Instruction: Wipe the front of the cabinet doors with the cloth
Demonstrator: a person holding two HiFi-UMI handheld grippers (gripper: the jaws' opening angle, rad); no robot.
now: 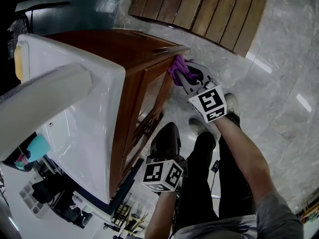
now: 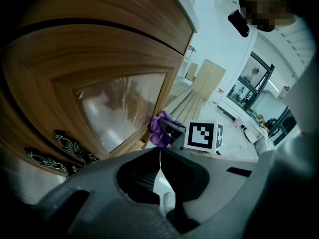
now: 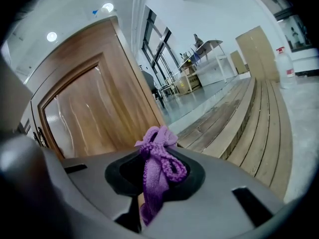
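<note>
Two grippers face the cabinet door (image 2: pixel 107 59). The right gripper (image 1: pixel 182 76) has its jaws clenched on the purple cloth (image 3: pixel 157 168), which bunches past their tips at the door's corner. The left gripper (image 2: pixel 160 154) has its jaws pressed together with nothing between them.

The lower end of the cloth (image 3: pixel 159 171) is hidden inside the right gripper (image 3: pixel 155 156).

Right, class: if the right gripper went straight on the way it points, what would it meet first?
Probably the cabinet door, near its outer edge: the right gripper, shut on the purple cloth, points there.
</note>
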